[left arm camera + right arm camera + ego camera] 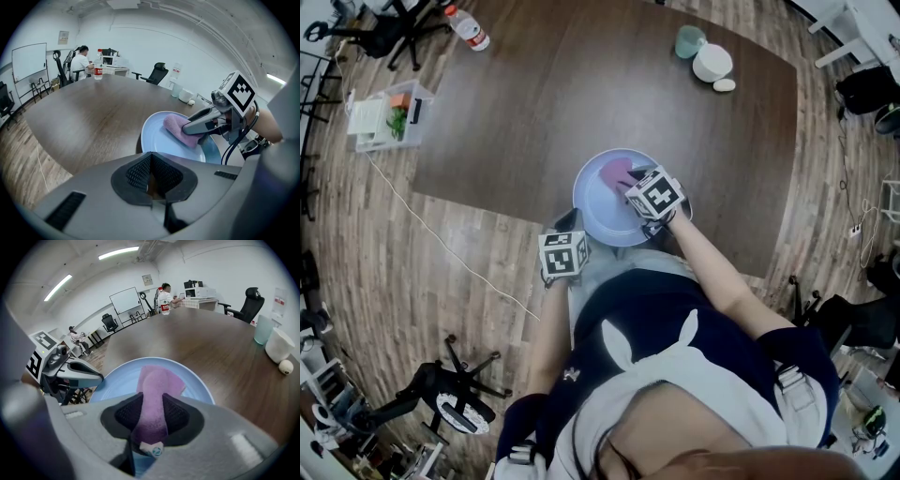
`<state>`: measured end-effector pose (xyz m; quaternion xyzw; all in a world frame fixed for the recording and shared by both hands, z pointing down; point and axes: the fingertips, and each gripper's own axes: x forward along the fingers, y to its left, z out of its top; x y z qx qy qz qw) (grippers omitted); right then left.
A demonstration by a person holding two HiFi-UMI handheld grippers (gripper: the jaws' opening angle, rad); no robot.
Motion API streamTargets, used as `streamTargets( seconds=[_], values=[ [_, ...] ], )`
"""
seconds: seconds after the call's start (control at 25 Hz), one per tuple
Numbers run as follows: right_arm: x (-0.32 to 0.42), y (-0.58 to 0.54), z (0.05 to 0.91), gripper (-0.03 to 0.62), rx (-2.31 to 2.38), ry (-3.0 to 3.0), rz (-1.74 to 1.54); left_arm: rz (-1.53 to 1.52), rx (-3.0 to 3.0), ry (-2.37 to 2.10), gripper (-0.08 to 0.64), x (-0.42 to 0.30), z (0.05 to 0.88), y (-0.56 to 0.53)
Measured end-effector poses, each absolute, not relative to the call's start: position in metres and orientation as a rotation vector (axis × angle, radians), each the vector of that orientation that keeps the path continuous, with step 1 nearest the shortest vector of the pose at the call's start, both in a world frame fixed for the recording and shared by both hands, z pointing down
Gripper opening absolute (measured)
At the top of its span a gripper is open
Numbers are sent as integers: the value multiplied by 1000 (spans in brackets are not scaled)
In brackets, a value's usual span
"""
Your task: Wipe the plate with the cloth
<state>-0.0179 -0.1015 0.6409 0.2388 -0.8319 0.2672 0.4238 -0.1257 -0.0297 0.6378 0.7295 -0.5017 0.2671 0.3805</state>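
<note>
We find the left gripper (150, 164) with its jaws closed narrow on the near rim of the plate (158, 136). The right gripper (151, 420) clamps the cloth (157, 380), whose free end lies flat inside the plate. The plate sits at the table (581, 94) edge nearest the person.

Dark navy top (647, 319) with a white rabbit-ear shape, grey plastic left gripper (150, 155) and right gripper (152, 395), black mesh pads (137, 171), black-and-white marker cubes (563, 255), thin black cables (229, 150)
</note>
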Motion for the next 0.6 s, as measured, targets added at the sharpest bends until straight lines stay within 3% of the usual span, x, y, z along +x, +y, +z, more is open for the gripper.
streamTargets(
  seconds=[0.6],
  values=[
    [5, -104, 643, 123, 659, -2043, 720, 693, 1865, -1276, 6, -127, 637, -30]
  ],
)
